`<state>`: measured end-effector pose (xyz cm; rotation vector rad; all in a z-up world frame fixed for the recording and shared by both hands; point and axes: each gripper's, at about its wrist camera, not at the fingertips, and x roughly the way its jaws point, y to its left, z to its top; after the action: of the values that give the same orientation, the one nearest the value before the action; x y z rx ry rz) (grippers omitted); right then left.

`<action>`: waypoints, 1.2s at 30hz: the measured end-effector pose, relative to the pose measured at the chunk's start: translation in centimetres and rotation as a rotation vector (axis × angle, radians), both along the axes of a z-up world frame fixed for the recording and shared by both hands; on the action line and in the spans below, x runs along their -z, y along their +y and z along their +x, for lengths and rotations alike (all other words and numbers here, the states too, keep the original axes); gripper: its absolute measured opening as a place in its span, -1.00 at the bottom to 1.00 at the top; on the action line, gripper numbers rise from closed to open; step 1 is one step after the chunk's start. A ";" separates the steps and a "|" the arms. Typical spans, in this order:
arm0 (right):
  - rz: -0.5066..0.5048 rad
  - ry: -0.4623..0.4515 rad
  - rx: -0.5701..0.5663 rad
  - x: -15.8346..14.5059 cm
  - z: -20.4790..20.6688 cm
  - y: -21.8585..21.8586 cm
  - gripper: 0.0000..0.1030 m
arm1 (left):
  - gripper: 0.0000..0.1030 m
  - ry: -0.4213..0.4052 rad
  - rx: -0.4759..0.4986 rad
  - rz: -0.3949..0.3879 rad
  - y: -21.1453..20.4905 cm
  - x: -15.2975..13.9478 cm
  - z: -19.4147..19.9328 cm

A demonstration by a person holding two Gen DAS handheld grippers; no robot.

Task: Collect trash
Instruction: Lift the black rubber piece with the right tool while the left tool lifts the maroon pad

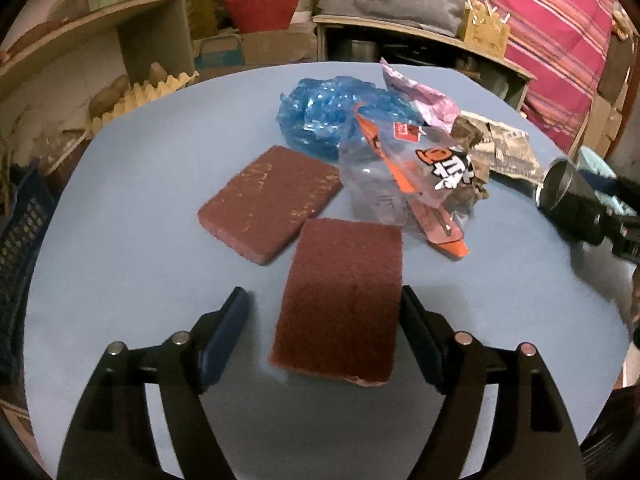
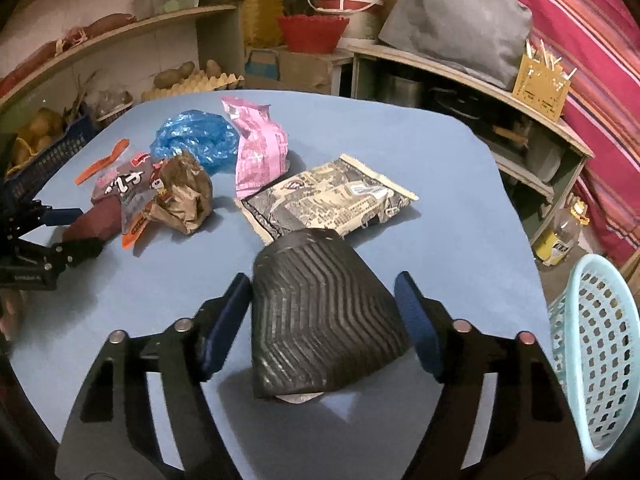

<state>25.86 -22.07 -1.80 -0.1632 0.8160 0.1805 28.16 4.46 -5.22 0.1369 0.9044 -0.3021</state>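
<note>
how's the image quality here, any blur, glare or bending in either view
Left wrist view: dim warm light, the table edge bows from fisheye, the right gripper at the frame's edge is smeared and soft, and the blue bag shows small glints. Right wrist view: the same curvature bends the shelves, the black ridged piece carries faint sheen and casts a soft shadow beneath it.

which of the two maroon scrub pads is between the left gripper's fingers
The nearer fuzzy-topped scrub pad sits between the open left gripper. The other scrub pad, with faint gold print, lies farther out beside the blue plastic bag.
</note>
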 end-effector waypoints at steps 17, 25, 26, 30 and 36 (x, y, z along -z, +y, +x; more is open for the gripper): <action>-0.013 -0.003 0.037 -0.8 -1.0 -0.4 0.37 | 0.10 -0.044 0.013 0.026 -0.4 -0.8 -1.7; 0.016 -0.038 0.080 -1.8 -2.1 -1.5 0.37 | 0.10 -0.133 -0.056 -0.002 -0.2 -3.2 -3.8; 0.018 -0.044 0.084 -2.0 -2.2 -1.6 0.37 | 0.10 -0.154 -0.071 -0.010 -0.1 -3.7 -4.0; 0.045 -0.070 0.106 -2.8 -2.9 -2.4 0.37 | 0.10 -0.200 -0.130 -0.050 0.2 -5.2 -4.3; 0.100 -0.118 0.136 -4.7 -4.0 -4.7 0.37 | 0.10 -0.285 -0.174 -0.069 -1.6 -7.8 -5.1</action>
<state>21.88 -26.76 2.85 -0.0238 0.6962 0.0820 23.08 2.86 2.59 0.0358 0.6174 -0.1464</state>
